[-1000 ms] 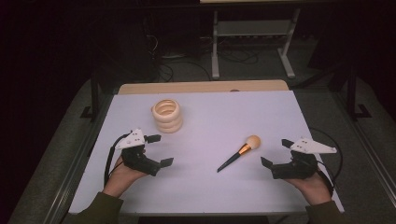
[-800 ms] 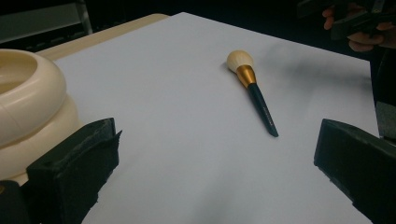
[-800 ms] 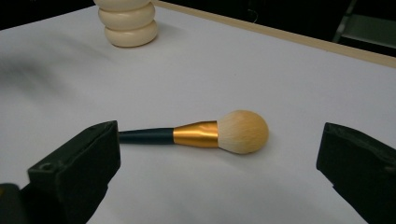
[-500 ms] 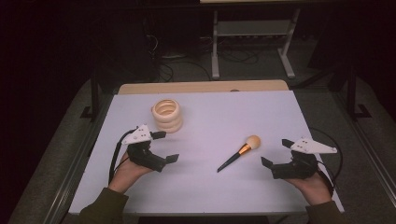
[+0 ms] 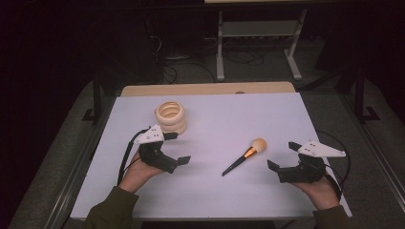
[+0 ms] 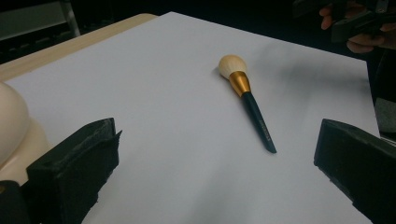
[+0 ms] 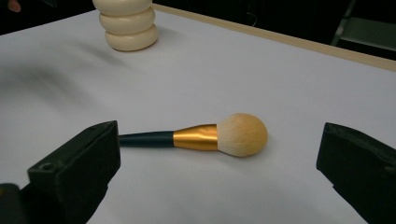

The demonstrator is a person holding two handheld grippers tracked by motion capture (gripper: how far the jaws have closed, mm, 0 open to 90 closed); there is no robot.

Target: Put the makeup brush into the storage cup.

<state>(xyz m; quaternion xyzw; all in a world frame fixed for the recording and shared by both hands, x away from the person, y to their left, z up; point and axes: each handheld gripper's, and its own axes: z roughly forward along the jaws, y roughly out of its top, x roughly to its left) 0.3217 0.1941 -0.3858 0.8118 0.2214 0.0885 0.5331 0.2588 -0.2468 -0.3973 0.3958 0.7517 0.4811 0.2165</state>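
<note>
A makeup brush (image 5: pixel 244 158) is seen lying flat on the white counter (image 5: pixel 286 114), a little right of centre in the high view, its tan head toward the upper right and its dark handle running to the lower left. At the upper left of that view a cream ribbed holder (image 5: pixel 170 117) stands upright, well apart from the brush. The left tool (image 5: pixel 174 149) is held at the lower left, just below the holder, with its jaws apart and nothing between them; the right tool (image 5: pixel 282 155) is held at the lower right, near the brush head, jaws likewise apart and empty. The step in hand is judged to be a pickup of the brush, probably for placing in the holder. In the right gripper view the brush (image 7: pixel 201 136) lies crosswise between the two jaws, so a grasp from that side looks well lined up. The gold ferrule (image 7: pixel 196 137) is best chosen as the grip point, since the bristles would be crushed and the thin handle could roll. The jaws should be lowered until both straddle the ferrule close to the counter, then closed slowly. The left tool is best kept beside the holder to steady it.
</note>
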